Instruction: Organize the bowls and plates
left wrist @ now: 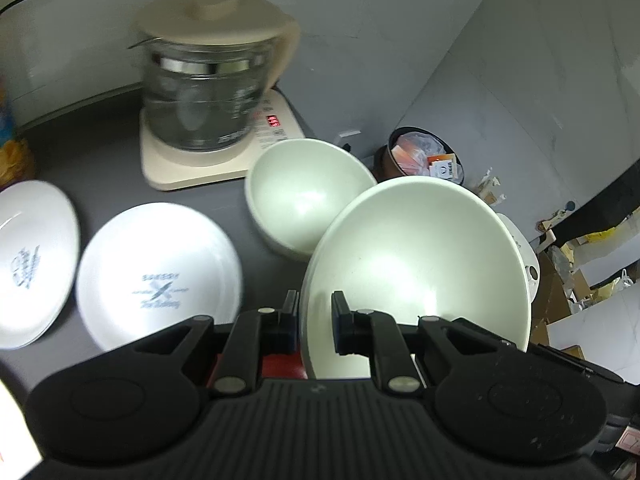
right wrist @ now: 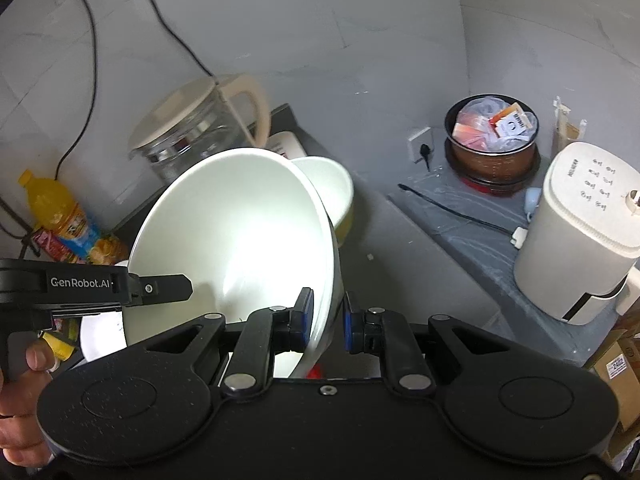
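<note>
Beside the kettle (left wrist: pixel 208 76) we hold the big bowl (left wrist: pixel 416 264) tilted above the desk (left wrist: pixel 120 160), left hand-held gripper (left wrist: pixel 315 320) and right hand-held gripper (right wrist: pixel 327 320) each pinching its thin rim. Uneven pulls could slip it onto the small bowl (left wrist: pixel 308 196) or plates (left wrist: pixel 160 276).

Left gripper (left wrist: pixel 315 322) clamped on large white bowl (left wrist: pixel 420 264) rim
</note>
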{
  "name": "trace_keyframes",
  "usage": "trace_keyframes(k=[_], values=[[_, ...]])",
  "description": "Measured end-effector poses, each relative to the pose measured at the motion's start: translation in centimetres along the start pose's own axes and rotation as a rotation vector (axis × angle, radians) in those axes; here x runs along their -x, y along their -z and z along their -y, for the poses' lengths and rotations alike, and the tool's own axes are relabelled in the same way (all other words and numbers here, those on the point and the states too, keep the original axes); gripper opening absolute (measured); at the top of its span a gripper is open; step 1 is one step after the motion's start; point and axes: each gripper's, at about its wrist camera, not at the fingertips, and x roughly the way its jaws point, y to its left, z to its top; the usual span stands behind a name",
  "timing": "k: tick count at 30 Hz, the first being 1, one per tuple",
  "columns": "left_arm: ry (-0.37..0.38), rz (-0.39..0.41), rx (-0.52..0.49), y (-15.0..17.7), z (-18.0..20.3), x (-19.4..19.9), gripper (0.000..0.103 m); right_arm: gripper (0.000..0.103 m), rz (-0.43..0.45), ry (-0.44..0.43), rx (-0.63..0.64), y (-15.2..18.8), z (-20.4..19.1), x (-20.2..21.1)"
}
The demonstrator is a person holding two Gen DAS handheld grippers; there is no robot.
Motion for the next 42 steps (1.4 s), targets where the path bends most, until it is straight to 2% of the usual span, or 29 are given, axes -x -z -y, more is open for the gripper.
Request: trace_keyframes(k=[15,35,42], values=[[-0.025,-0.016,0.03,3.1,-4.7,2.6,0.015,0.015,-0.032,-0.014,0.014,3.7,-3.5,1.0],[-0.027,-0.176,0.079,5.9,-6.7,-1.8,0.016,0.015,-0.184,0.025,-0.03,6.2,-2.5,-2.4],[-0.056,-0.186,0.09,5.6,-6.8,-2.3,0.017,0.015,-0.225,0.051,-0.015,6.2,-2.4,-3.8]])
